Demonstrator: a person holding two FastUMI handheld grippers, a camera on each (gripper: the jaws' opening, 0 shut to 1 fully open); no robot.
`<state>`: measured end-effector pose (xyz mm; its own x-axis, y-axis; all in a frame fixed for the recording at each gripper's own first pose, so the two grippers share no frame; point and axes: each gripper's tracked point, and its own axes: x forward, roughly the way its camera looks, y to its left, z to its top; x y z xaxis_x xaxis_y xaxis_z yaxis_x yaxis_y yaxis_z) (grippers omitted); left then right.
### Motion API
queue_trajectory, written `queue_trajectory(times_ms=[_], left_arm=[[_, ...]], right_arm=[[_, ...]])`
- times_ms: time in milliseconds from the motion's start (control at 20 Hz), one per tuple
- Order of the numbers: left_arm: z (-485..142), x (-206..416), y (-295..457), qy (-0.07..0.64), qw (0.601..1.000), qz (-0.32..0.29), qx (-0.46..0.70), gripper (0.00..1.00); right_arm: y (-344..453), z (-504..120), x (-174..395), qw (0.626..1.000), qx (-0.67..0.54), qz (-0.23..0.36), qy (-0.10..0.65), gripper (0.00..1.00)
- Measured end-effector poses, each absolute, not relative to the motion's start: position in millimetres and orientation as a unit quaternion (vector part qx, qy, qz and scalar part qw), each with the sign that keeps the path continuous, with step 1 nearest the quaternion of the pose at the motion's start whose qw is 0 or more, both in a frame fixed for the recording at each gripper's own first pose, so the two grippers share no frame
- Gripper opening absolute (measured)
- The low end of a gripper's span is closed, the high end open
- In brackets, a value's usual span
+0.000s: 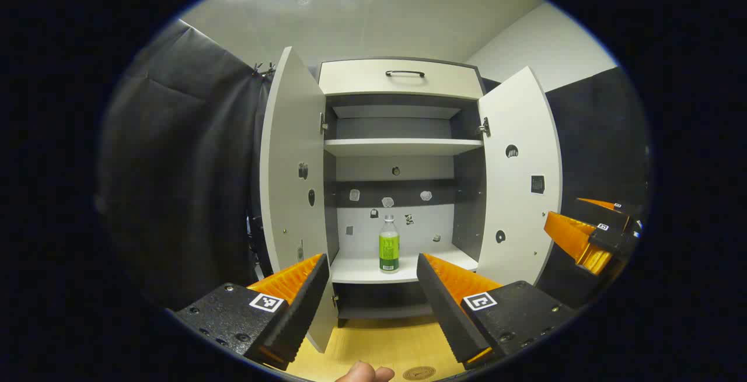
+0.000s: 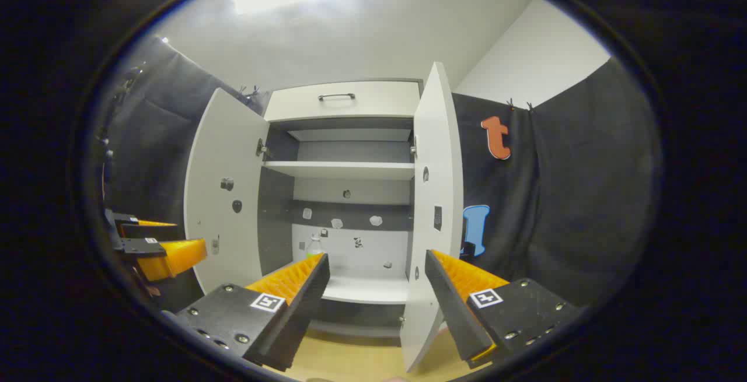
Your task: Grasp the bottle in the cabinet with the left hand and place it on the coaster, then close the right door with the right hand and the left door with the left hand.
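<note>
A clear bottle point(image 1: 389, 245) with a green label and white cap stands upright on the lower shelf point(image 1: 362, 270) of the open cabinet. My left gripper point(image 1: 371, 270) is open in front of that shelf, and the bottle shows between its fingers, farther off. The round coaster point(image 1: 419, 373) lies on the wooden top at the bottom edge. Both doors stand open: the left door point(image 1: 292, 166) and the right door point(image 1: 519, 178). My right gripper point(image 2: 376, 268) is open, short of the right door's edge point(image 2: 429, 218). The bottle's cap point(image 2: 314, 245) peeks above its left finger.
A drawer with a dark handle point(image 1: 405, 73) tops the cabinet, with an upper shelf point(image 1: 402, 146) under it. Black cloth hangs on both sides. A fingertip point(image 1: 365, 373) shows at the bottom edge. The other gripper appears at the right point(image 1: 589, 236) and at the left point(image 2: 157, 248).
</note>
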<state>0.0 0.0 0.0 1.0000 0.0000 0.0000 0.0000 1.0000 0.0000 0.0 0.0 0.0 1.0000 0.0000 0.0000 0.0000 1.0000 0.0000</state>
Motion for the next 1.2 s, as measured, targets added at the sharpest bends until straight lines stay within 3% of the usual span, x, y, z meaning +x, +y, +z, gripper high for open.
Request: queue_trajectory(times_ms=[150, 550, 600, 650, 700, 950, 1000, 1200], left_arm=[[2.0, -2.4, -7.1, 0.006, 1.000, -0.007, -0.001, 0.96], [9.4, 11.3, 2.7, 0.002, 1.000, -0.009, -0.013, 0.96], [9.9, 16.6, 5.5, 0.000, 1.000, -0.007, -0.015, 0.96], [10.2, 22.9, 7.6, 0.000, 1.000, -0.008, -0.015, 0.96], [8.7, 29.4, 8.3, 0.000, 1.000, -0.010, -0.014, 0.96], [-9.0, 78.6, 8.8, 0.008, 1.000, -0.024, -0.011, 0.96], [-14.3, 89.3, 6.4, 0.012, 0.999, -0.028, -0.013, 0.96], [-30.5, 135.2, -3.4, 0.021, 0.999, -0.046, -0.012, 0.96]], right_arm=[[-1.6, 2.4, 0.7, 1.000, 0.001, 0.004, 0.000, 0.99], [18.0, 17.0, 8.1, 1.000, 0.011, 0.025, -0.013, 0.99], [19.5, 19.0, 10.2, 0.999, 0.012, 0.025, -0.016, 0.95], [20.9, 20.4, 13.3, 0.999, 0.009, 0.025, -0.017, 0.99], [20.9, 20.3, 18.1, 1.000, 0.005, 0.022, -0.018, 0.95], [25.0, 7.6, 43.0, 1.000, -0.004, 0.014, -0.011, 0.95], [25.2, 5.2, 49.0, 1.000, -0.008, 0.012, -0.011, 0.99], [24.4, -3.0, 72.3, 1.000, -0.011, 0.002, -0.016, 0.99]])
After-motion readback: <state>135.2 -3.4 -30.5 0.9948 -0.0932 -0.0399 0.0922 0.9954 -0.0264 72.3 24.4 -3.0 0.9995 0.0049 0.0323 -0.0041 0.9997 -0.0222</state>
